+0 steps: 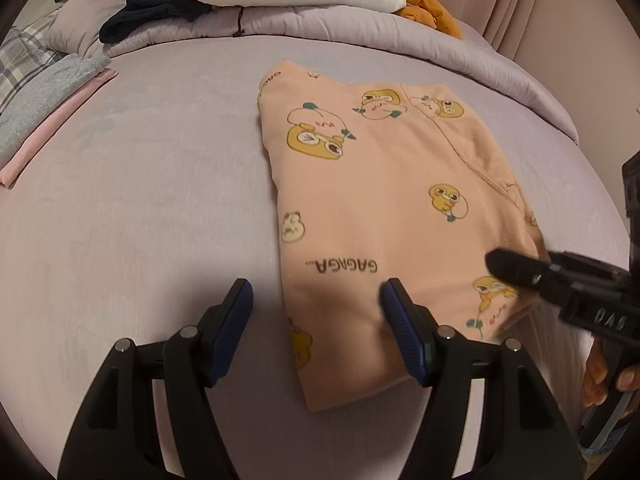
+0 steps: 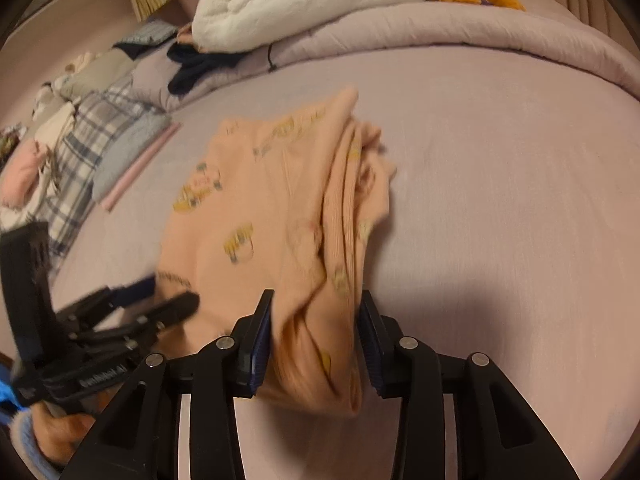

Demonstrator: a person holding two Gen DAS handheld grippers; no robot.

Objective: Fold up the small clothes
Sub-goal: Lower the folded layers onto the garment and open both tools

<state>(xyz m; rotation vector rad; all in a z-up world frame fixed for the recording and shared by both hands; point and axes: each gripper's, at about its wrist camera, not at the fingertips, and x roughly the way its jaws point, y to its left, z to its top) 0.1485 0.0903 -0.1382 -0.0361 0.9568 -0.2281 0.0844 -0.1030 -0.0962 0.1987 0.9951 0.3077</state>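
On bed [image 1: 140, 200], mid-sheet — folded peach top [image 1: 384, 208], cartoon print. Right gripper [image 2: 316, 344] straddles its bunched near edge; grip uncertain, cannot tell. Left gripper [image 1: 316, 320] spread wide, released — one finger on cloth. Folded pile [image 1: 44, 92] far left.

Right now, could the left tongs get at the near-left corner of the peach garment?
Probably yes: the left tongs stand open astride the peach garment, nothing lying between.
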